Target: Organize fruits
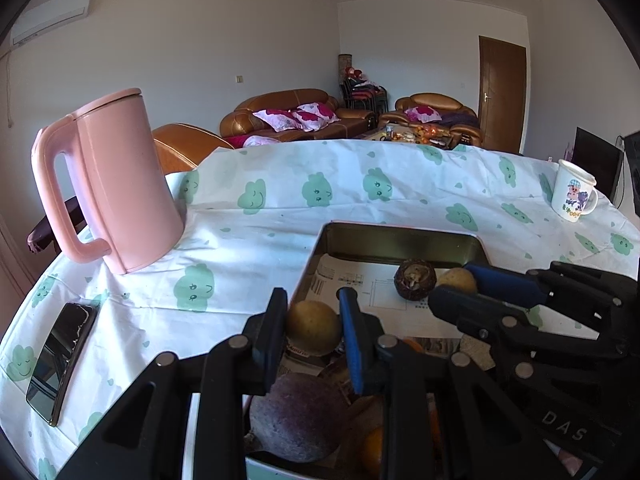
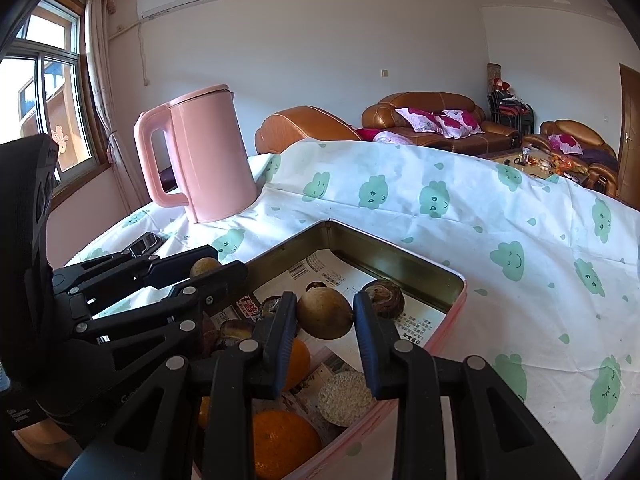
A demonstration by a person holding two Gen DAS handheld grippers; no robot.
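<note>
A: Far left of the left wrist view lies a dark flat phone (image 1: 60,364), then a tall pink plastic kettle (image 1: 116,184), both on the cloud-print cloth over the counter (image 1: 256,216). Where is the fruit?

B: Lower centre, in the shallow rectangular metal tin (image 1: 400,240) lined with printed paper. The left tongs (image 1: 314,330) are clamped on a round tan-skinned fruit (image 1: 314,328) just above the tin's near end.

A: And the right tongs (image 2: 325,316)?

B: Apart, a second round tan fruit (image 2: 325,312) sitting between the blades, unsqueezed. I'd judge it best to centre the blades on its widest part and close gently; it looks firm but likely to roll.

A: Pose?

B: Both reach forward, low over the tin, crossing close together. Oranges (image 2: 280,440) lie beneath; a dark brown rough-skinned fruit (image 2: 384,296) sits farther right.
</note>
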